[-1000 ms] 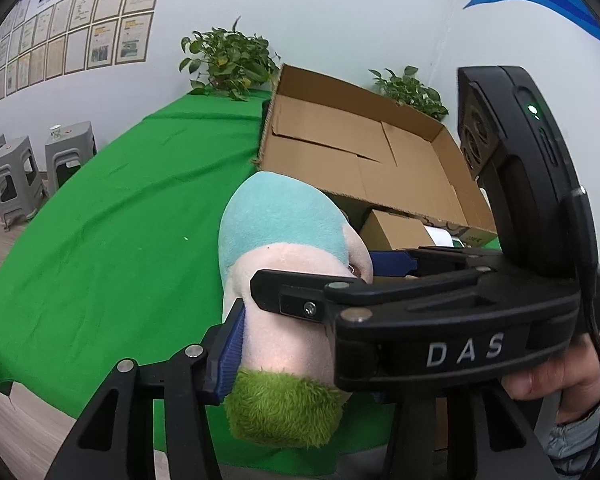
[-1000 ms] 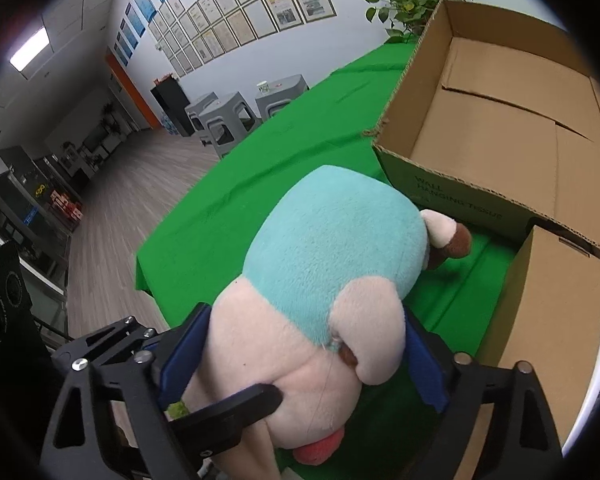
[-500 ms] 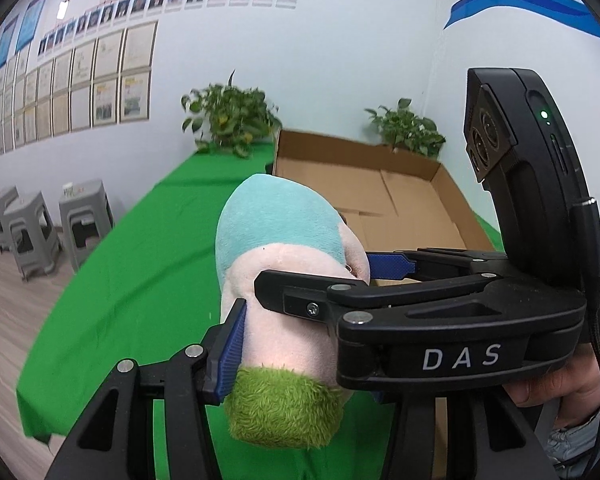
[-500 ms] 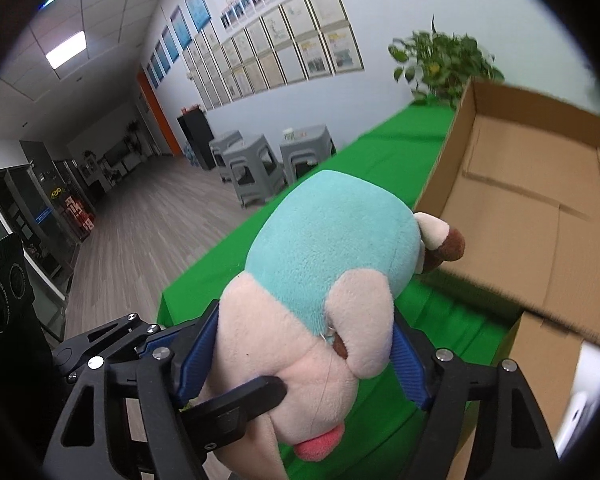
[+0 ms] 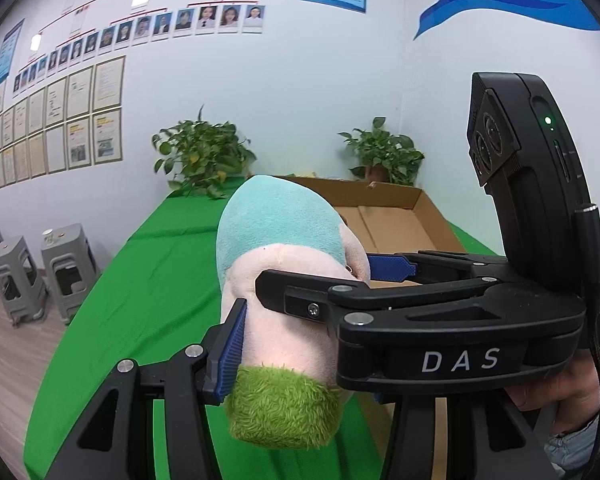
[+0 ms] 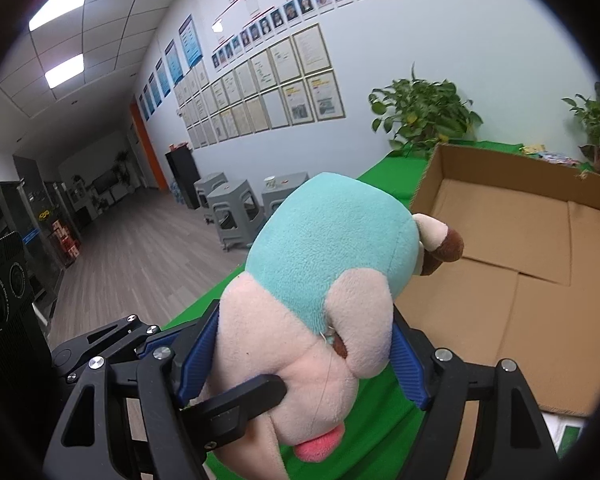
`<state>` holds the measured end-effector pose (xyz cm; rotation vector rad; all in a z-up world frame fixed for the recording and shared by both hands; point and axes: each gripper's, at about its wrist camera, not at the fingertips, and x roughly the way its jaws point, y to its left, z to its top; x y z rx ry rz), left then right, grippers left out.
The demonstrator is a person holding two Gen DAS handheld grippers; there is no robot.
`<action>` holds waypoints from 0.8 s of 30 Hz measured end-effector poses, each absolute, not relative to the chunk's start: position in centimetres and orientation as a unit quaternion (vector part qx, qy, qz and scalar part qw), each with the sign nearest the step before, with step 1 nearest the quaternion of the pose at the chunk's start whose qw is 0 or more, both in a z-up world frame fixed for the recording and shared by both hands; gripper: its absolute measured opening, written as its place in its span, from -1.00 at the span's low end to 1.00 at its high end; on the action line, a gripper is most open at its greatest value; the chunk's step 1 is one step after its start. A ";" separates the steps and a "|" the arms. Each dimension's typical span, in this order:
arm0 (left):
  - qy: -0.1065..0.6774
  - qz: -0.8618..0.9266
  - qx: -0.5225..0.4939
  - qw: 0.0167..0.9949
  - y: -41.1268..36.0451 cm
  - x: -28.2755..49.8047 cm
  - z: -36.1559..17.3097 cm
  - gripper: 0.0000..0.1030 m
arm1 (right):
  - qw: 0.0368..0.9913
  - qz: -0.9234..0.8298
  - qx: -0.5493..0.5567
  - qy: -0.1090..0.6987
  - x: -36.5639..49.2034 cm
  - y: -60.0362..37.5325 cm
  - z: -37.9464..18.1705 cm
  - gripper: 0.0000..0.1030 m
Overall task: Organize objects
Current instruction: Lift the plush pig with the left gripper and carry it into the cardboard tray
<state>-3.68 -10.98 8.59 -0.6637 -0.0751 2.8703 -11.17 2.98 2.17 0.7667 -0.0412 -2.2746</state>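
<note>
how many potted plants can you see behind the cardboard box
2. One potted plant stands at the table's far end, left of the cardboard box; the other potted plant stands behind its far right corner. More may be hidden.

The left hand-held gripper [image 5: 300,344] is matte black with silver screws and ribbed blue pads [image 5: 231,356]. The right hand-held gripper [image 6: 300,360] matches, bearing white "DAS" lettering, a green indicator light at 2 o'clock and a black cable. Bare fingers [image 5: 560,392] and a blue-grey sleeve [image 5: 580,448] show at 4 o'clock.
</note>
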 end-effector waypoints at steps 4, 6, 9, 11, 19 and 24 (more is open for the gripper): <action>-0.022 0.970 -0.216 0.112 -10.1 -8.1 9.8 -0.09 | 0.347 -0.893 0.287 -0.016 -12.4 3.9 3.1 0.47; -0.024 0.970 -0.211 0.120 -9.8 -10.7 10.5 -0.09 | 0.340 -0.897 0.281 -0.013 -12.9 4.2 3.4 0.47; -0.024 0.970 -0.203 0.130 -9.5 -13.6 11.3 -0.09 | 0.329 -0.905 0.270 -0.007 -13.9 4.6 4.2 0.46; -0.026 0.970 -0.197 0.137 -9.1 -15.8 12.0 -0.09 | 0.322 -0.909 0.265 -0.004 -14.4 4.8 4.5 0.45; -0.047 0.965 -0.198 0.165 -8.8 -22.7 12.6 -0.09 | 0.296 -0.919 0.261 0.017 -17.2 4.9 4.6 0.44; -0.070 0.959 -0.219 0.165 -9.0 -25.9 11.2 -0.09 | 0.292 -0.913 0.282 0.022 -18.8 4.6 2.9 0.44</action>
